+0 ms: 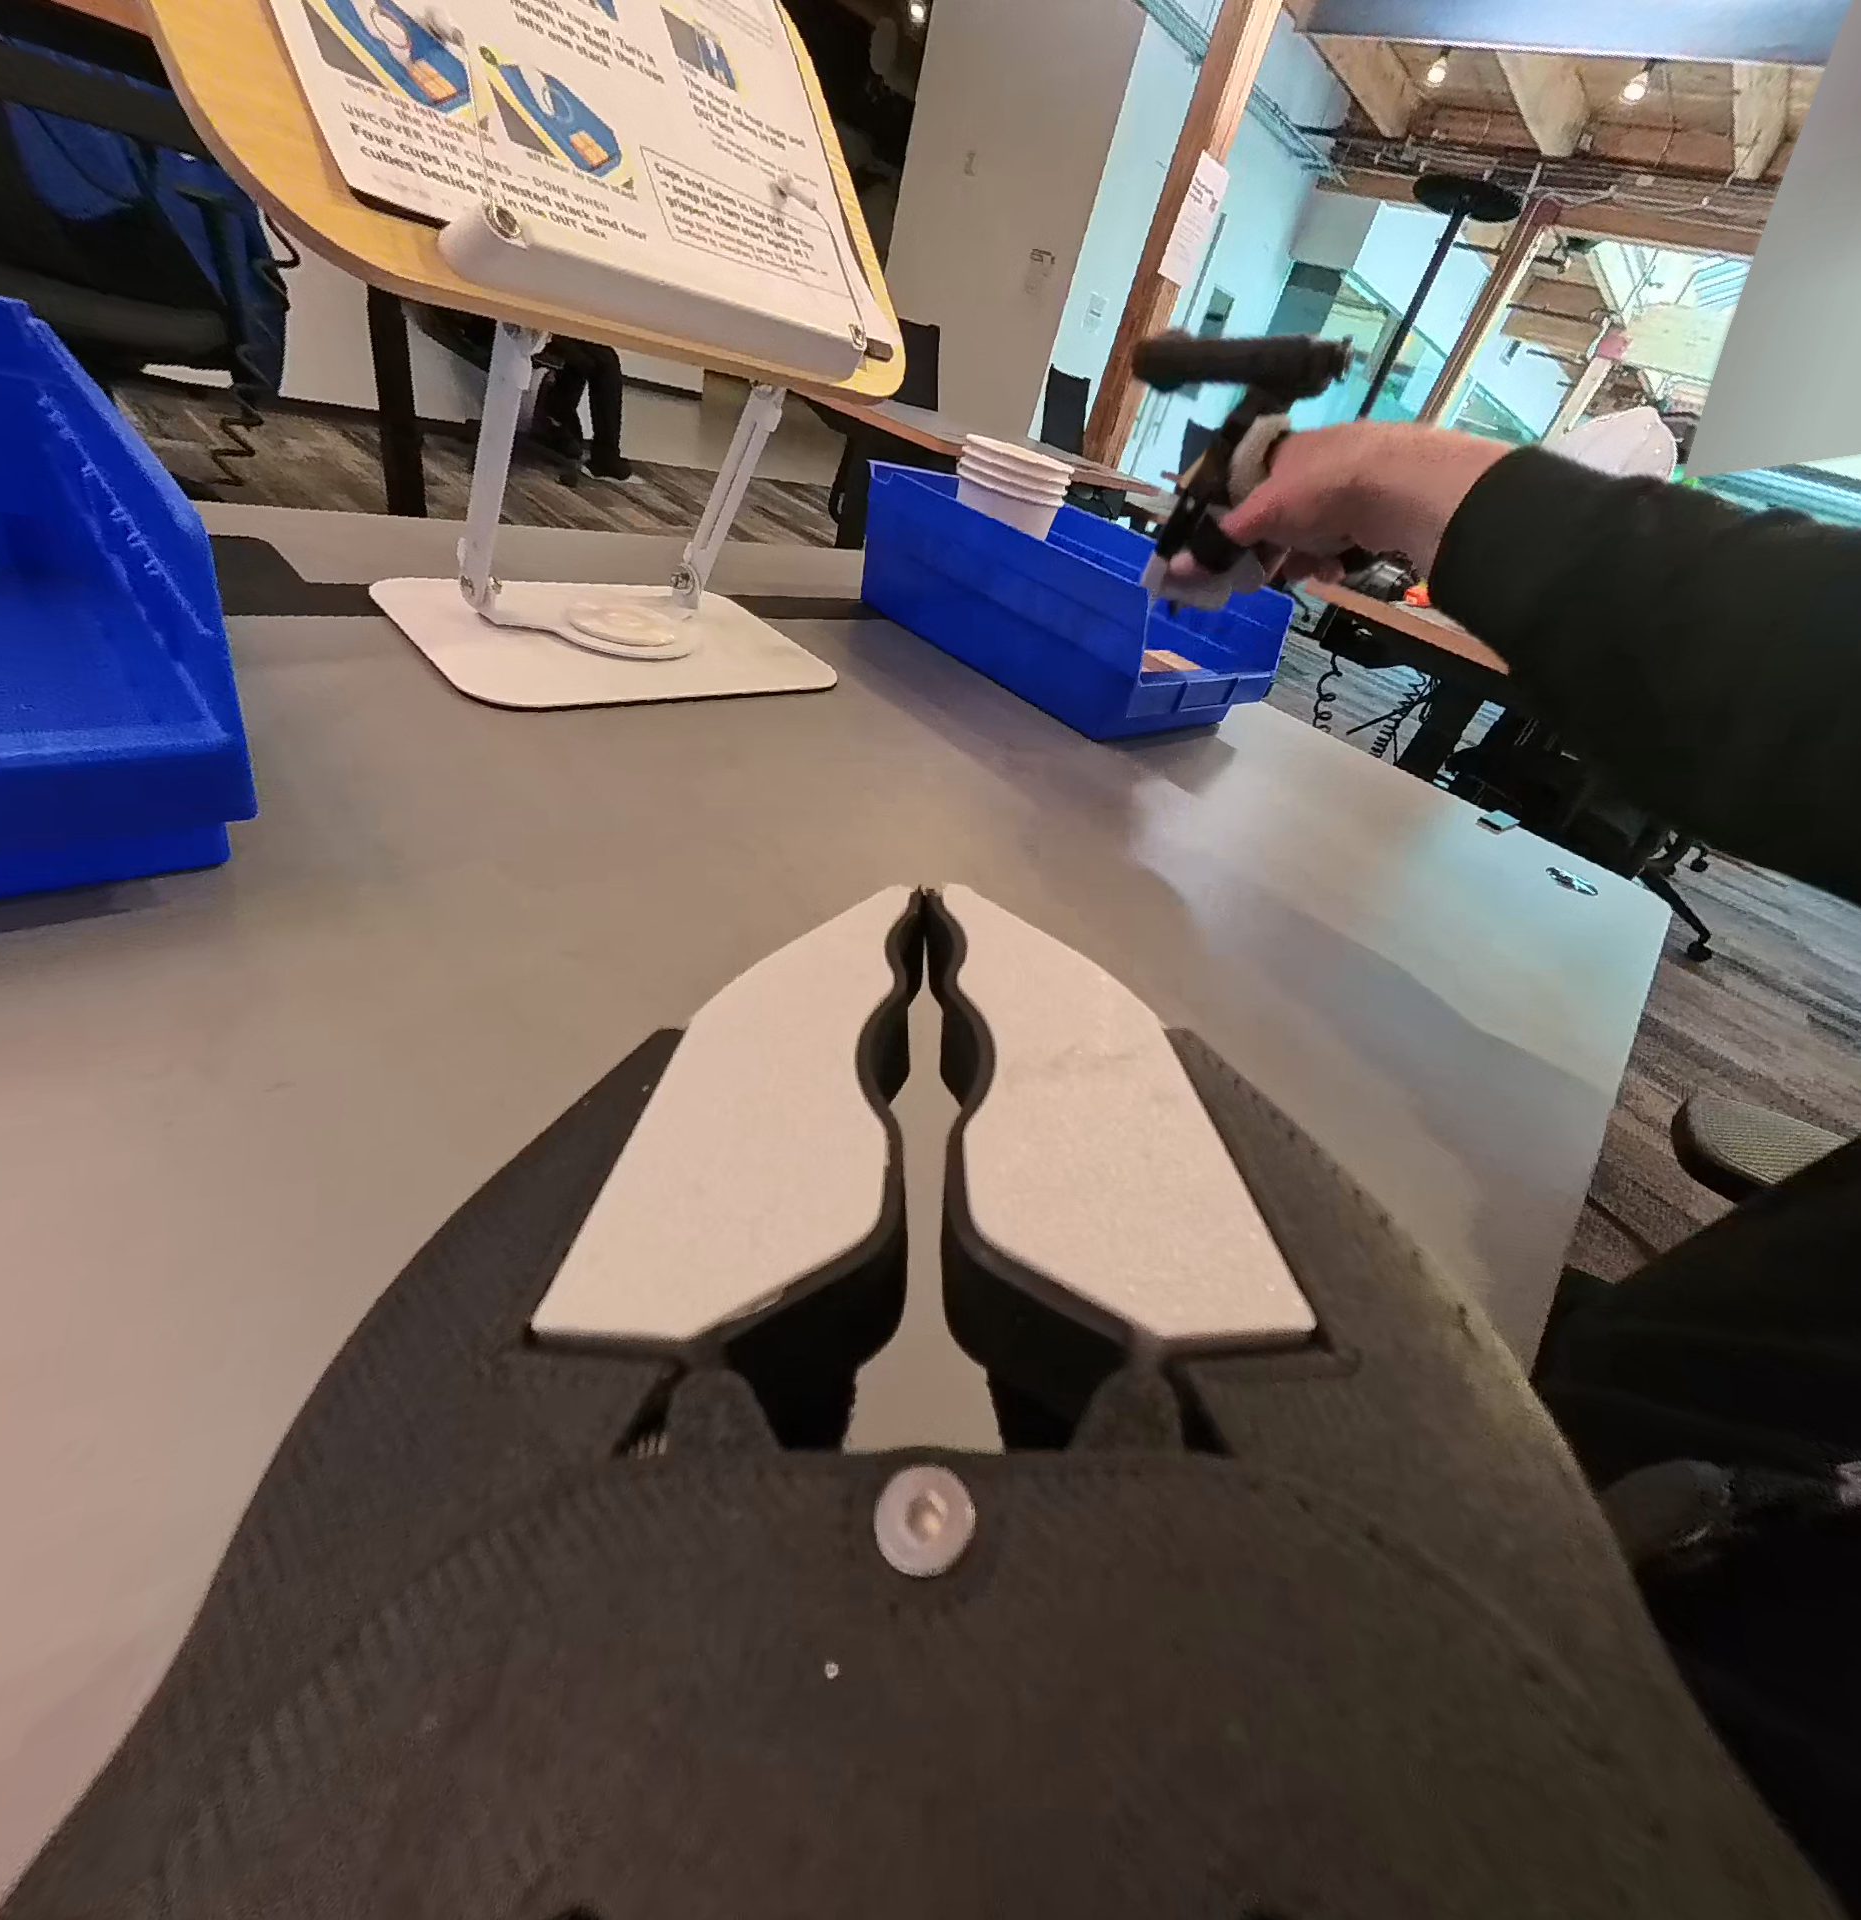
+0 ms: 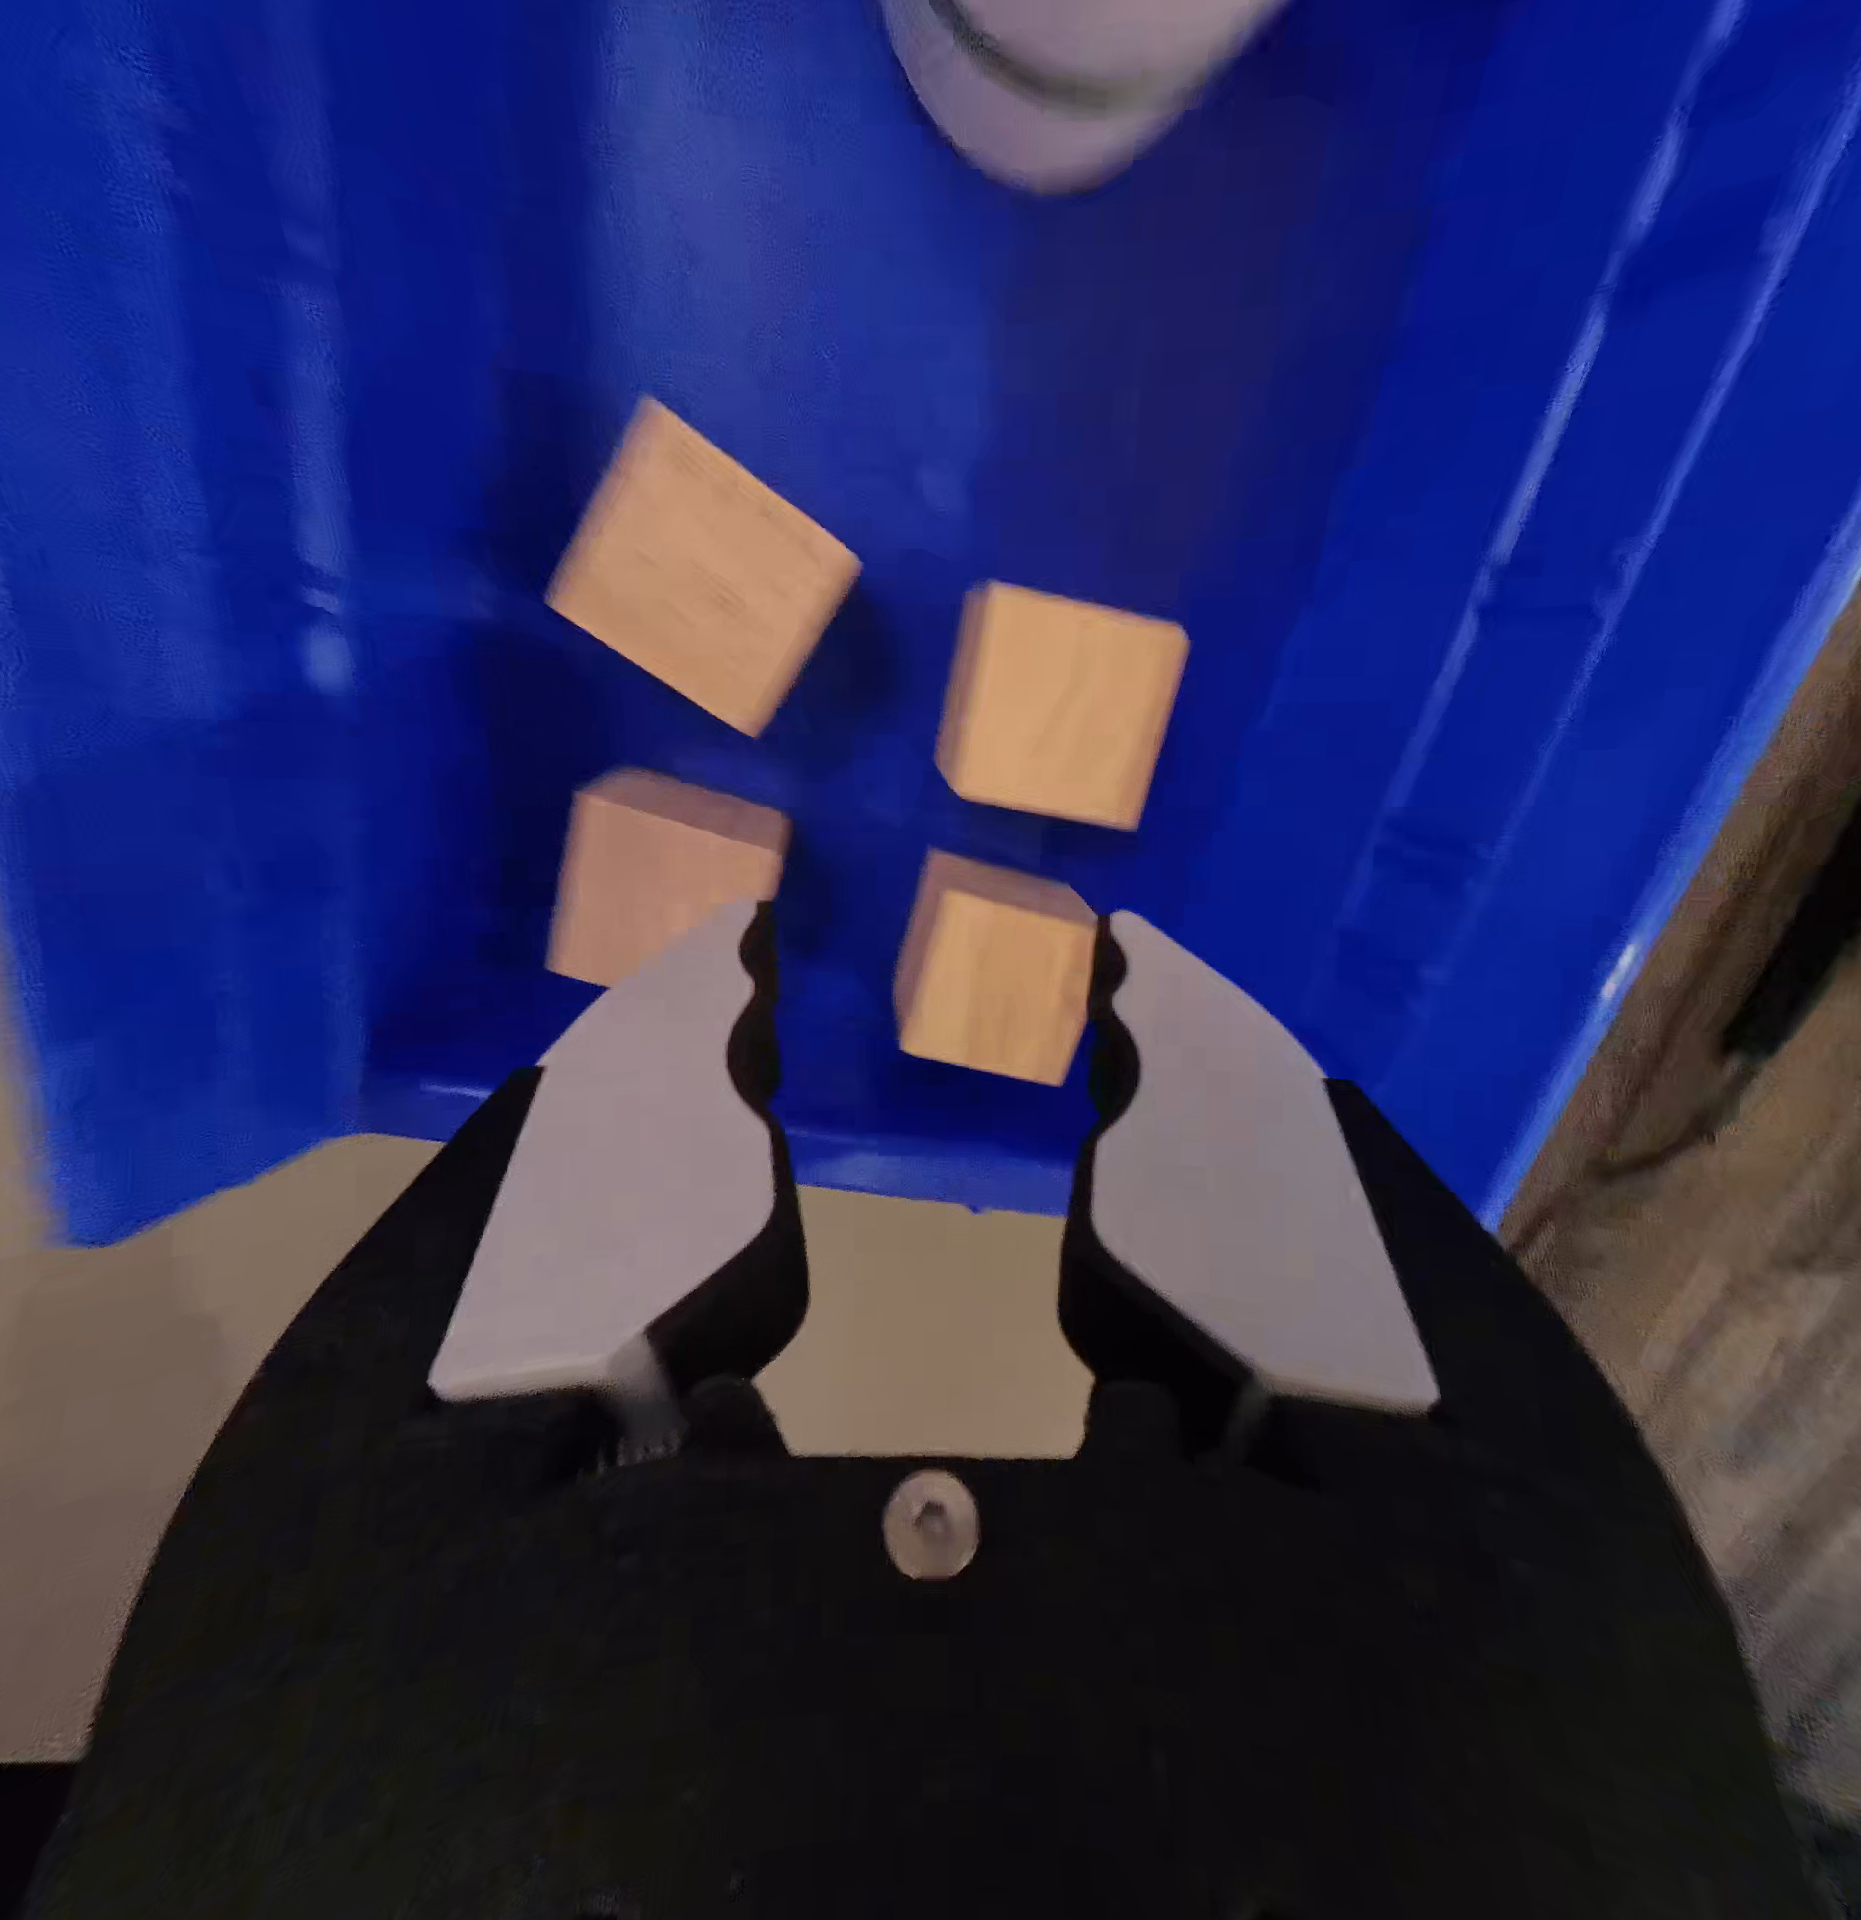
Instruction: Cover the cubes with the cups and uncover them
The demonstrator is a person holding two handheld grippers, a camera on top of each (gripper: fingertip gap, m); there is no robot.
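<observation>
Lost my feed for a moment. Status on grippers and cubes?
Left gripper shut, empty, over table. Right gripper open above bin, empty. Four cubes loose inside, cups stacked. Nothing blocking.

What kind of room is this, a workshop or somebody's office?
Probably an open-plan office used as a test bench: a grey table with blue bins, an instruction sheet on a stand, and office chairs on carpet beyond.
</observation>
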